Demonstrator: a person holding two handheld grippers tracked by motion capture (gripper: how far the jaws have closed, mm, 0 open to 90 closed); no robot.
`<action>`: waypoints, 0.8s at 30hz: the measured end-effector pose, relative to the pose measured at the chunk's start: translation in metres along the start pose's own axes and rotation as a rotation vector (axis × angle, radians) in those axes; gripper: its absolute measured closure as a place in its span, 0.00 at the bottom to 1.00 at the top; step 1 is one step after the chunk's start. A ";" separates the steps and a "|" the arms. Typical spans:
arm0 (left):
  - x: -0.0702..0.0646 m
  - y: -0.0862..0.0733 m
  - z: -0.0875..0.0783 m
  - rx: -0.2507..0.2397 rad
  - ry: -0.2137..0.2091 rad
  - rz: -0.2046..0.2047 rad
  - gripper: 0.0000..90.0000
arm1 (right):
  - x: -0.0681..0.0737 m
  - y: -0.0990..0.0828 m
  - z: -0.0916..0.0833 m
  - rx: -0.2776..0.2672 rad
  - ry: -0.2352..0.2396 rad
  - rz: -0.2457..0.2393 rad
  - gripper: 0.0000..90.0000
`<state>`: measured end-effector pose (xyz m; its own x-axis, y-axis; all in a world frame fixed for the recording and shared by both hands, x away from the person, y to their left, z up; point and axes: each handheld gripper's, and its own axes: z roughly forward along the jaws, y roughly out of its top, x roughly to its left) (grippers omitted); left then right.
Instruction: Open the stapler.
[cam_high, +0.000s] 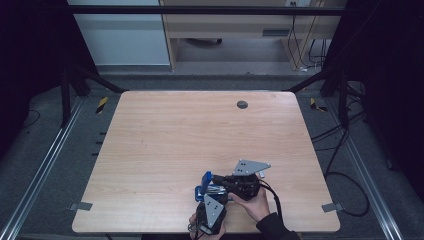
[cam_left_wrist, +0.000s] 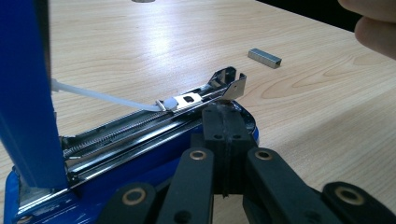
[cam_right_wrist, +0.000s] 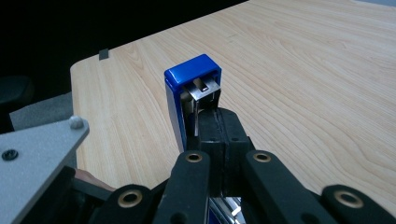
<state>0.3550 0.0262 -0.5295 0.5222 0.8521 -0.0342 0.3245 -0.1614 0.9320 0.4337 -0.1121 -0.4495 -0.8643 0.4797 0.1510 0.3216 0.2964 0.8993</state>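
With my left fingers (cam_left_wrist: 224, 140) clenched on the base of the opened blue stapler (cam_left_wrist: 140, 135) near the front edge of the wooden surface (cam_high: 165, 135), my right fingers (cam_right_wrist: 219, 135) are clenched on its raised lid, a staple strip (cam_left_wrist: 265, 58) lying just beyond.

Seen along the right gripper (cam_right_wrist: 219, 140), its black jaws are closed on the raised blue lid (cam_right_wrist: 191, 91) of an opened stapler, metal lining facing the camera, above a pale wooden table (cam_right_wrist: 303, 70), with the other gripper's grey plate (cam_right_wrist: 35, 158) at lower left.
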 end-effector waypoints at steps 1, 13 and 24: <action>0.000 0.000 0.000 0.000 0.000 0.000 1.00 | 0.000 0.000 0.001 0.000 0.002 0.002 1.00; 0.000 0.000 0.000 -0.003 0.003 0.002 1.00 | 0.003 0.007 0.008 0.013 0.012 0.012 1.00; 0.000 -0.001 -0.001 -0.008 0.006 0.004 1.00 | 0.004 0.013 0.018 0.022 0.043 0.016 1.00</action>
<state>0.3543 0.0265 -0.5299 0.5188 0.8544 -0.0288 0.3160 -0.1604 0.9351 0.4414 -0.0919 -0.4447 -0.8747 0.4486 0.1834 0.3436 0.3073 0.8874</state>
